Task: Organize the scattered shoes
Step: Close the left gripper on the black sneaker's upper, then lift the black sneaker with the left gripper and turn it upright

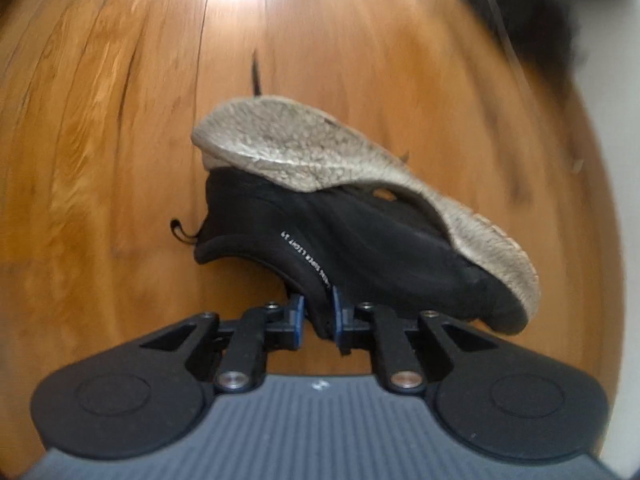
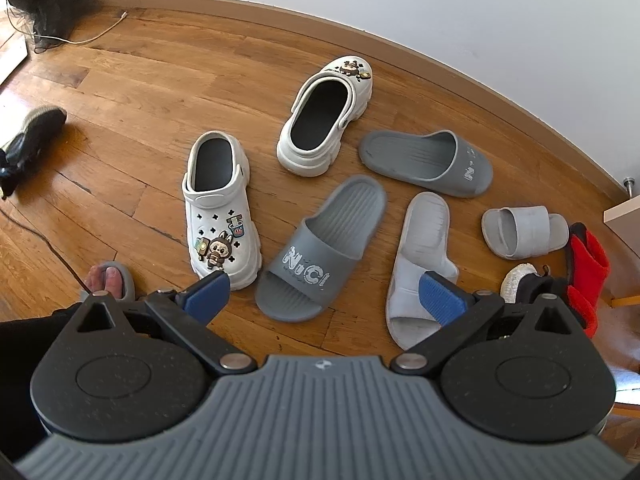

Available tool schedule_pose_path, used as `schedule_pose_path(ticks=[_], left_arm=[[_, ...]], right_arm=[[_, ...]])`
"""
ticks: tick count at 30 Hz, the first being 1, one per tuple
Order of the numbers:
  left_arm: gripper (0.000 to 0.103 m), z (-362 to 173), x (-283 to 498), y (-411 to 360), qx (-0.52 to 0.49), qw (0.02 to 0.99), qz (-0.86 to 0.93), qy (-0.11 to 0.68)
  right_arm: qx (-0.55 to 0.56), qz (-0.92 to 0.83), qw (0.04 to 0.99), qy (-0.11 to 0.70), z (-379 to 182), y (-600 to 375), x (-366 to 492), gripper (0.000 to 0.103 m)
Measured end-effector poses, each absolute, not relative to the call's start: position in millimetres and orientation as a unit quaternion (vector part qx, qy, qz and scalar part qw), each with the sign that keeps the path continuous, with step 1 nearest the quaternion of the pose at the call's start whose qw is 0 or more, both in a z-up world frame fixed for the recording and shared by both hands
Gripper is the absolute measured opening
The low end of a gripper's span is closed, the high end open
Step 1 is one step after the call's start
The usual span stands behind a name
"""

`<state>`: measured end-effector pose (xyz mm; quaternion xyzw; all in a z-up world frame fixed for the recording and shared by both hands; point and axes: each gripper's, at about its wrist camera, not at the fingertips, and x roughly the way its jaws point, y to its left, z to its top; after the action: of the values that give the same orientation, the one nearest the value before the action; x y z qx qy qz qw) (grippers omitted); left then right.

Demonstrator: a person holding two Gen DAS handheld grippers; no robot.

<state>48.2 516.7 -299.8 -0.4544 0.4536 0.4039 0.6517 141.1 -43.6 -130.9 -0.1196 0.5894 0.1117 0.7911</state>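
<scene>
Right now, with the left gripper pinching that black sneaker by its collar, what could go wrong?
1. The left gripper clamps only a thin edge of the black fabric sneaker with the worn grey sole, which hangs tilted; it may slip out.
2. A loose black lace dangles and could snag.
3. The right gripper hangs open over the dark grey rubber slide and pale grey slipper; lowering blindly could nudge them.

Dark heap (image 1: 540, 8) blurred top right, red item (image 2: 586, 276) partly behind gripper body
</scene>
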Motion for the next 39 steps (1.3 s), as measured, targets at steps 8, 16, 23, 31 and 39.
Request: schedule_pose_path(ticks=[8, 16, 23, 31, 39], left_arm=[[0.014, -278.1, 58.6, 502.8, -0.363, 0.681, 0.414, 0.483], [0.012, -262.0, 33.2, 488.9, -0.379, 0.685, 0.38, 0.492], [0.012, -253.3, 32.4, 498.4, -0.36, 0.691, 0.389, 0.492], [0.025, -307.8, 31.1, 540.0, -0.433, 0.627, 0.432, 0.482], [0.0, -313.3, 40.2, 539.3, -0.398, 0.681, 0.425, 0.444]], right_arm=[[-0.121, 0.119, 0.791, 0.588, -128.9, -40.8, 139.2, 0.102], [-0.103, 0.119, 0.793, 0.589, -125.2, -45.4, 140.6, 0.102], [-0.095, 0.134, 0.789, 0.592, -121.8, -43.5, 138.5, 0.102], [-0.082, 0.13, 0.787, 0.598, -122.1, -45.3, 140.8, 0.102], [-0.089, 0.134, 0.784, 0.6, -124.0, -43.5, 138.6, 0.102]])
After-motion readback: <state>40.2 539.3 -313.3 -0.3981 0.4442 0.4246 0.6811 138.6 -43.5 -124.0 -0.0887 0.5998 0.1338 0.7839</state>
